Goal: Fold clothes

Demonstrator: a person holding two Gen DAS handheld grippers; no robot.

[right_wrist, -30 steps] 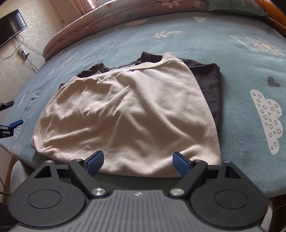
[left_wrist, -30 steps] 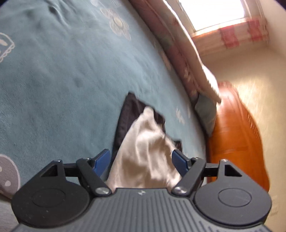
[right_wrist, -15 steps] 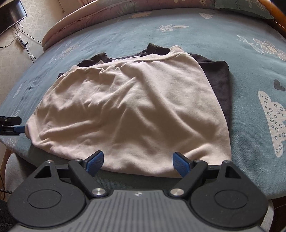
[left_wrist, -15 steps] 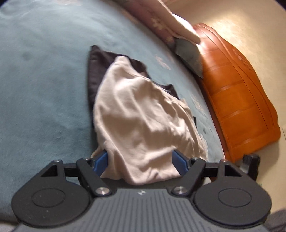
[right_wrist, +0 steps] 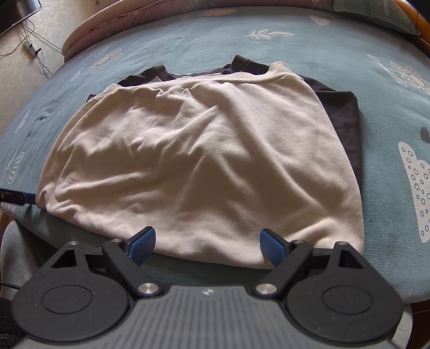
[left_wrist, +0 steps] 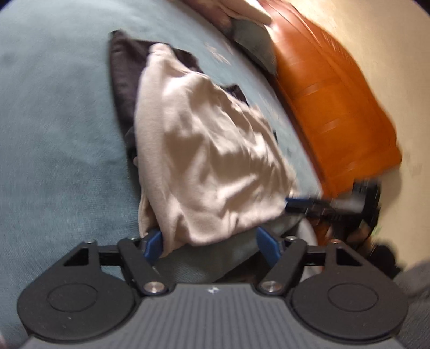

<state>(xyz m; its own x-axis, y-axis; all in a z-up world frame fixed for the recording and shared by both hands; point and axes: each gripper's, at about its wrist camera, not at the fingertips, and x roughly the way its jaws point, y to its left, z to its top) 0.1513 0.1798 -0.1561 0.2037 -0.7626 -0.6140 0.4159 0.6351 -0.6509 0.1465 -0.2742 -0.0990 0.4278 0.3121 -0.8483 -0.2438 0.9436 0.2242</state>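
Observation:
A cream shirt (right_wrist: pixel 204 161) lies spread on a dark garment (right_wrist: pixel 344 118) on the teal bed sheet (right_wrist: pixel 268 48). My right gripper (right_wrist: pixel 208 243) is open at the shirt's near hem, with the hem edge lying between its blue pads, apart from both. In the left wrist view the cream shirt (left_wrist: pixel 204 150) runs away from me over the dark garment (left_wrist: pixel 123 75). My left gripper (left_wrist: pixel 209 243) is at the shirt's near corner with its jaws closing. The cloth touches the left pad, and a gap shows at the right pad. The right gripper's fingertips (left_wrist: pixel 298 204) show at the far corner.
An orange wooden bed end (left_wrist: pixel 336 102) stands to the right in the left wrist view, with a pillow (left_wrist: pixel 252 37) against it. A folded quilt (right_wrist: pixel 129 16) lies along the far side of the bed. A television and cables (right_wrist: pixel 29 45) are on the wall at the left.
My left gripper has rolled and dropped to the shirt's corner, and its jaws have narrowed around the cloth. The right gripper has edged closer to the hem and stays open.

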